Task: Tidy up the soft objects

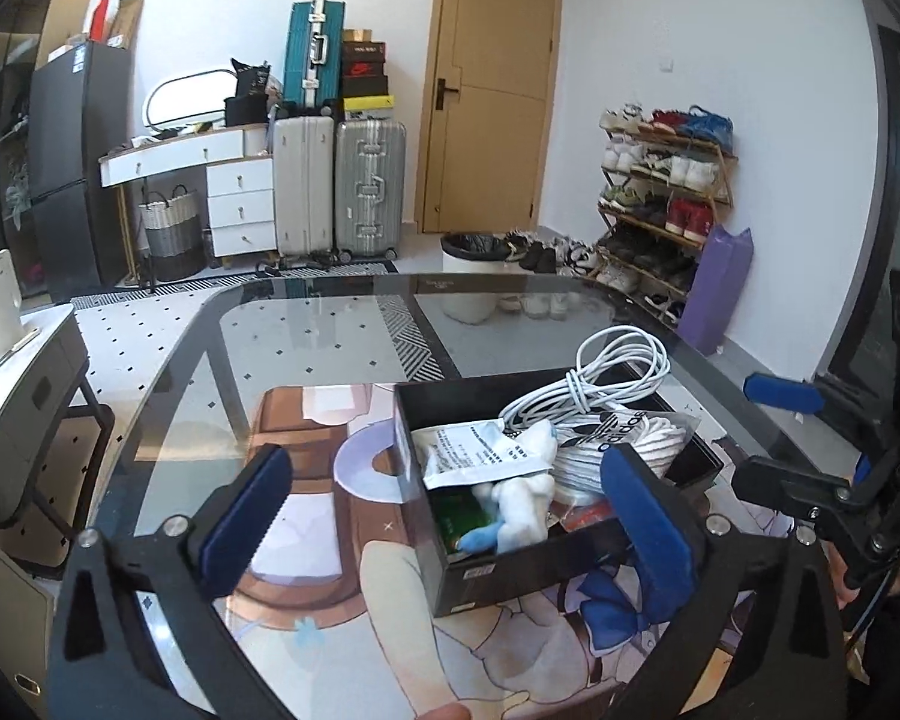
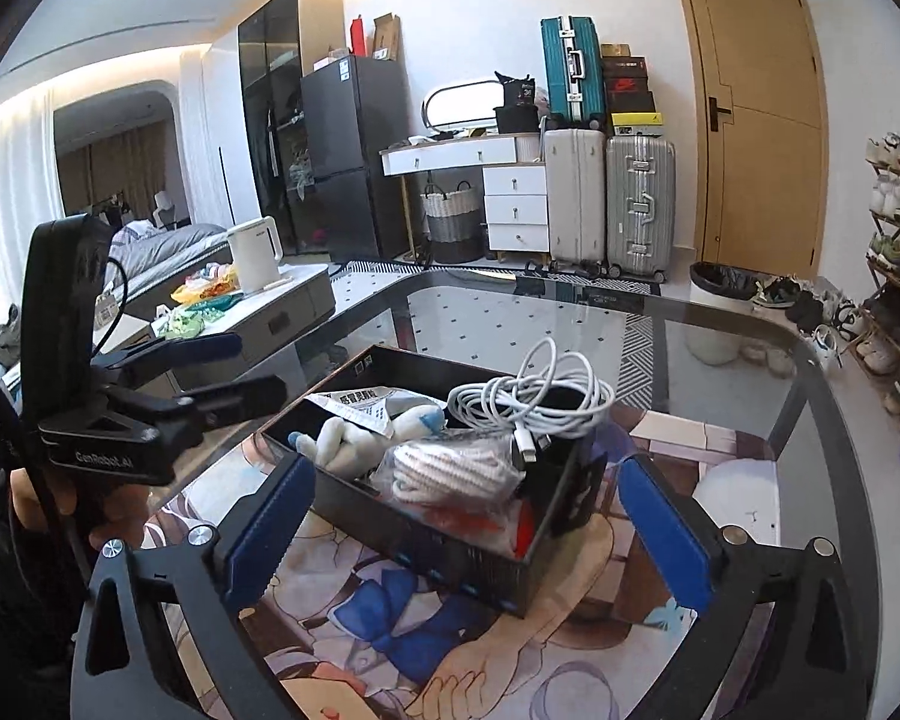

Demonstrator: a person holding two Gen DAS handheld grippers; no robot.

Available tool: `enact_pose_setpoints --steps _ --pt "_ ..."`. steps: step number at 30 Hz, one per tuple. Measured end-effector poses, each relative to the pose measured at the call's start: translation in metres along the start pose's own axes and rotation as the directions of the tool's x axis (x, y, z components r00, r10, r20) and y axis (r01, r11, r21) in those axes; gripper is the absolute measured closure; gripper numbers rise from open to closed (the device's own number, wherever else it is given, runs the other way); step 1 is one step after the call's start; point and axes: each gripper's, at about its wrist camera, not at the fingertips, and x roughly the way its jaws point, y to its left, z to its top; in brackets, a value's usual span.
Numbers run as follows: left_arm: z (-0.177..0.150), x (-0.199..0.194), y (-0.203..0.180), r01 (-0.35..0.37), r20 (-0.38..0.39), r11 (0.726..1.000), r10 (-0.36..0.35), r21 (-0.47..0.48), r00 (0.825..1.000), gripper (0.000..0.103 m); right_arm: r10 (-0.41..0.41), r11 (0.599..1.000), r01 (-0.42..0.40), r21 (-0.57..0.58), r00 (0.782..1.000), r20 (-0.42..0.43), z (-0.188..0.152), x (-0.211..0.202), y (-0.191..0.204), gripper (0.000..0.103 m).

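Note:
A black box (image 1: 486, 570) (image 2: 450, 558) sits on a printed mat on the glass table. It holds a white plush toy (image 1: 522, 507) (image 2: 345, 441), a white packet (image 1: 480, 450) (image 2: 360, 405), a bagged coil of white rope (image 1: 624, 435) (image 2: 450, 471) and a coiled white cable (image 1: 606, 372) (image 2: 528, 396) on top. My left gripper (image 1: 450, 528) is open and empty, just in front of the box. My right gripper (image 2: 468, 534) is open and empty, its fingers either side of the box's near corner.
The glass table (image 1: 306, 330) (image 2: 720, 348) has a curved dark rim. The other gripper shows at the right edge of the left wrist view (image 1: 810, 438) and at the left of the right wrist view (image 2: 168, 396). A side cabinet (image 2: 270, 306) with a kettle stands left.

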Motion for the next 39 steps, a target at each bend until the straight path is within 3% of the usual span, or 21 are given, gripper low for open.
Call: enact_pose_setpoints --steps 17,26,39 --pt "-0.022 0.001 -0.006 -0.086 0.02 0.995 0.086 0.044 0.996 0.0 -0.03 0.998 0.033 -0.053 0.998 0.054 -0.019 0.002 0.017 0.001" --pt "-0.027 0.005 -0.005 -0.095 0.028 0.995 0.094 0.033 0.995 0.0 -0.034 0.997 0.04 -0.059 0.994 0.1 -0.021 -0.003 0.018 0.001" --pt "-0.033 0.01 -0.005 -0.098 0.034 0.995 0.097 0.03 0.995 0.0 -0.05 0.996 0.057 -0.063 0.994 0.101 -0.027 0.002 0.018 0.001"
